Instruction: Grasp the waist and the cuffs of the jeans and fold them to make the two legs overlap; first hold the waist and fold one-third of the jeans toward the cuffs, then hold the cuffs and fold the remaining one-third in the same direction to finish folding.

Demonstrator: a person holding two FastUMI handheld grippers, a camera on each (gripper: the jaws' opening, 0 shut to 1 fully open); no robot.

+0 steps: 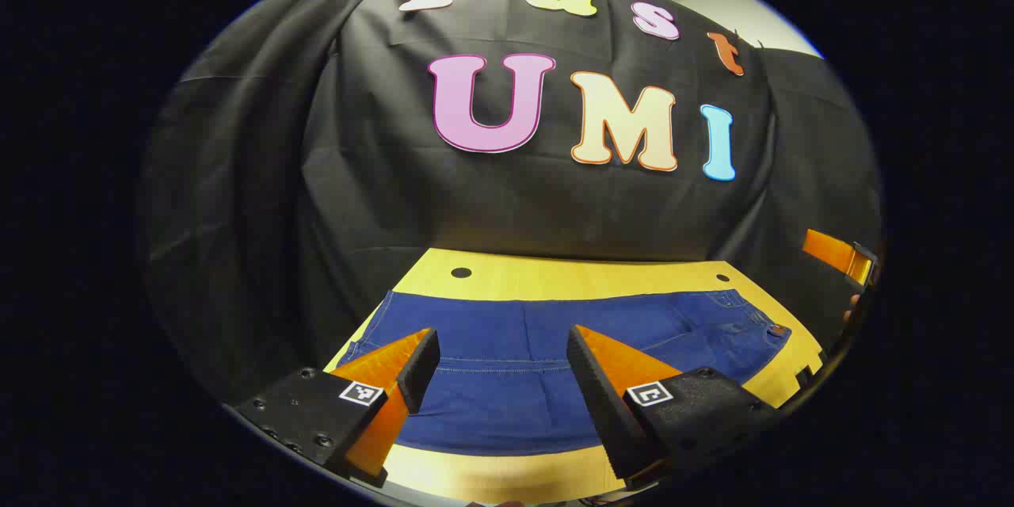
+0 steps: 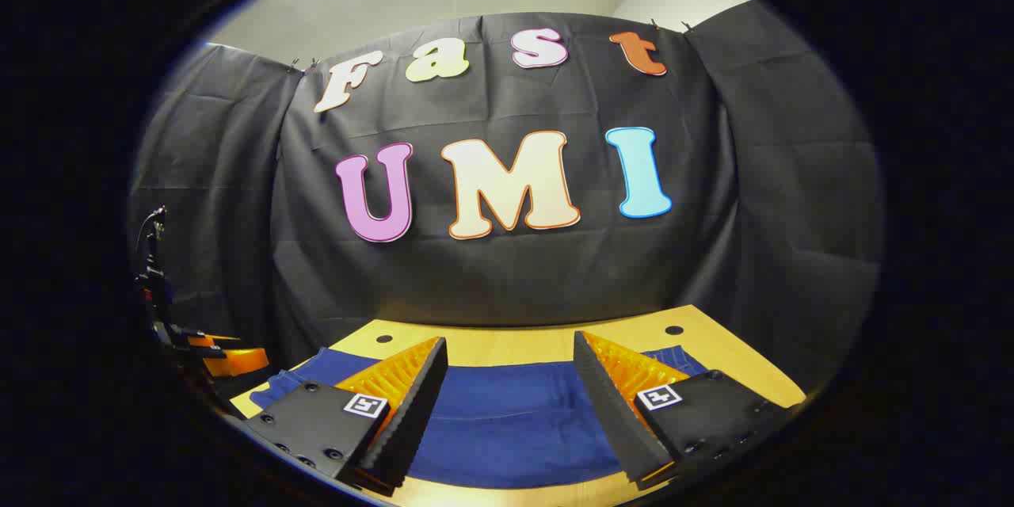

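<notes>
Across the yellow wooden tabletop (image 1: 586, 281) lie the dark blue denim jeans (image 1: 507, 348), spread flat and lengthwise from side to side, their near edge just short of the table's front edge; pale stitching runs along the cloth, and in the left gripper view the far right end shows the waist, with a pocket seam and a small brown patch, while the left end tapers toward the table's left edge; two small dark round holes (image 1: 461, 272) sit in the tabletop beyond the jeans, near the far corners. Over the near part of the jeans hangs the left gripper (image 1: 503, 360), its jaws wide apart and holding nothing, with bare denim between them; at the far right rim of that view a part of the right gripper (image 1: 840, 253) shows, too small to tell how its jaws stand. From the right gripper view the jeans (image 2: 507, 412) appear as a plain blue band with less of the waist detail visible; the right gripper (image 2: 511, 376) hovers above them, jaws likewise spread and empty; at the left rim of this view stands the left gripper (image 2: 214, 360), seen from the side with a dark cable rising above it.
</notes>
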